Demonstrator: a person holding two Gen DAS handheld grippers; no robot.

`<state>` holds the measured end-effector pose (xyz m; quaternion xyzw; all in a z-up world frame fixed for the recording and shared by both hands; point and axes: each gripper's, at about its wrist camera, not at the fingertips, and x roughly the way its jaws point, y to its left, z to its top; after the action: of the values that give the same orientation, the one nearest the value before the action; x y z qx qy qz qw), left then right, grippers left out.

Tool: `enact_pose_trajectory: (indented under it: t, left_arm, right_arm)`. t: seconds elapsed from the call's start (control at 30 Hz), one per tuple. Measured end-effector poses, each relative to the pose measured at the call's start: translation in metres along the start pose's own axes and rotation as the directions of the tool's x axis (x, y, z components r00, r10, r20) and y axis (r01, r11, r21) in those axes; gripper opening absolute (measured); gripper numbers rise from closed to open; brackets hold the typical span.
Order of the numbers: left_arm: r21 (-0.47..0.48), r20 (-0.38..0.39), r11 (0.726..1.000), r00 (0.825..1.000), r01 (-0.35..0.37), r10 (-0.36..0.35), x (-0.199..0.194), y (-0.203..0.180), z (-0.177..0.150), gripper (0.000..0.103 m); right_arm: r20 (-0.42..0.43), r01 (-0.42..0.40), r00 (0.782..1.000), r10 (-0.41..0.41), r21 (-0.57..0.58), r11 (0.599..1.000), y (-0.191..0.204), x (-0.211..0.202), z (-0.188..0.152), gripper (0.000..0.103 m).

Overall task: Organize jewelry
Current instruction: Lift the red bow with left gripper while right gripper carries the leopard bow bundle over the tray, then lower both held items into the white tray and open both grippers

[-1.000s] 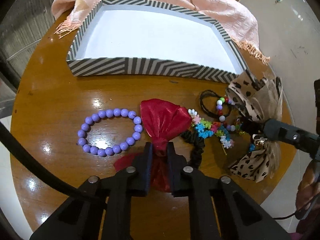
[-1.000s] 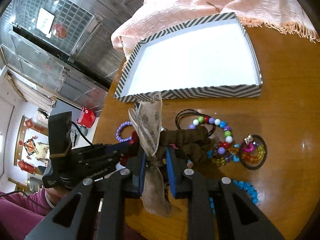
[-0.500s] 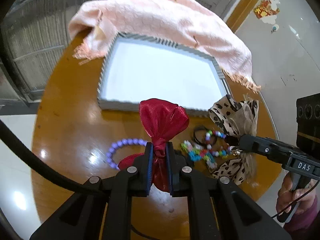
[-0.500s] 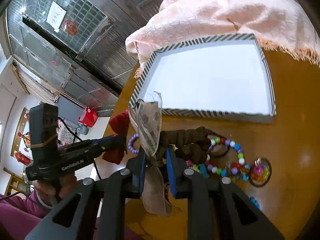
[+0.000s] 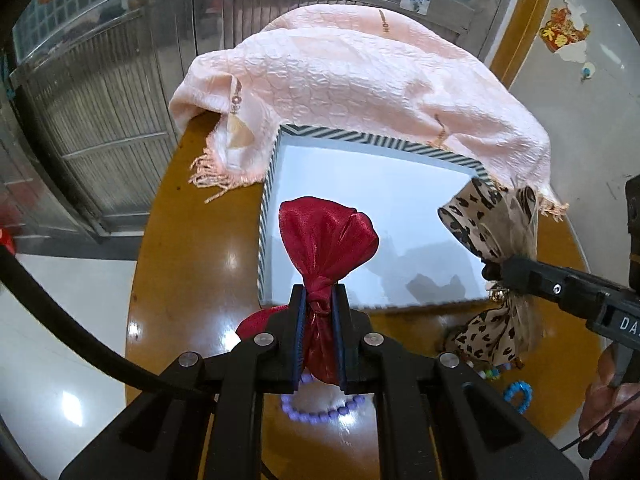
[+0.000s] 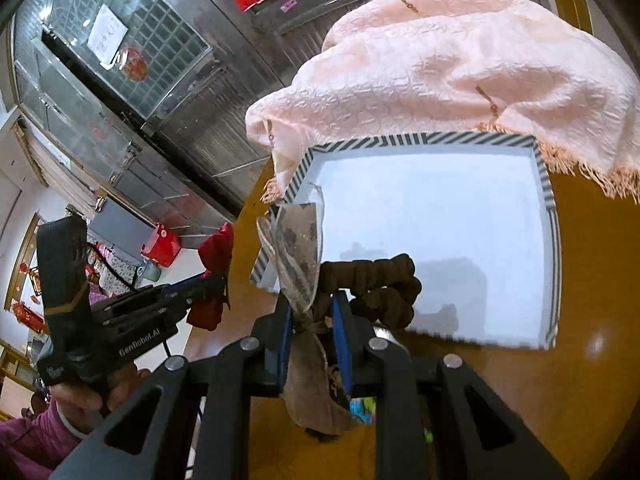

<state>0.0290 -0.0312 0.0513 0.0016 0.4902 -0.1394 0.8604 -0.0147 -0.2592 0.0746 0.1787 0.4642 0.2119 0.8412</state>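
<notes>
My left gripper [image 5: 319,300] is shut on a red satin bow [image 5: 326,240] and holds it in the air above the near left corner of the striped box [image 5: 376,140], whose white inside is bare. My right gripper [image 6: 312,308] is shut on a leopard-print bow [image 6: 296,248] with a brown scrunchie [image 6: 384,280] hanging from it, above the box's near edge [image 6: 480,342]. The leopard bow [image 5: 492,220] and the right gripper [image 5: 492,270] also show in the left wrist view. A purple bead bracelet [image 5: 320,412] lies on the table below my left gripper.
A pink fringed scarf [image 5: 360,76] drapes over the box's far side. Colourful bead pieces [image 5: 516,392] lie on the round wooden table [image 5: 176,260] near its right edge. A metal gate stands behind.
Both grippers have risen from the table with their bows and moved forward over the near side of the box. The other jewelry stayed on the table.
</notes>
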Motion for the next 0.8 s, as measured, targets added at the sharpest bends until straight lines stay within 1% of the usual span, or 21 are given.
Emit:
enact_pose_trajectory:
  t: [0.2,0.4,0.57,0.73,0.8]
  left_arm:
    - [-0.01,-0.021,1.0,0.999,-0.029,0.029,0.025,0.003,0.022,0.0]
    - [-0.016,-0.051,0.998,0.997,-0.054,0.053,0.051,0.006,0.035,0.0]
    - [-0.029,-0.093,0.998,0.994,-0.06,0.057,0.077,0.009,0.04,0.0]
    - [-0.025,-0.128,0.997,0.989,-0.072,0.068,0.098,0.009,0.04,0.0]
    - [-0.03,-0.142,0.997,0.988,-0.068,0.063,0.105,0.009,0.039,0.0]
  right_arm:
    - [0.004,0.025,1.0,-0.025,0.014,1.0,-0.005,0.027,0.032,0.02]
    - [-0.01,0.038,0.999,-0.037,0.053,0.998,-0.016,0.057,0.052,0.02]
    - [-0.039,0.05,0.998,-0.047,0.084,0.995,-0.026,0.085,0.057,0.02]
    - [-0.087,0.066,0.995,-0.055,0.124,0.99,-0.036,0.116,0.055,0.02]
    - [-0.102,0.067,0.993,-0.053,0.138,0.988,-0.038,0.125,0.054,0.02]
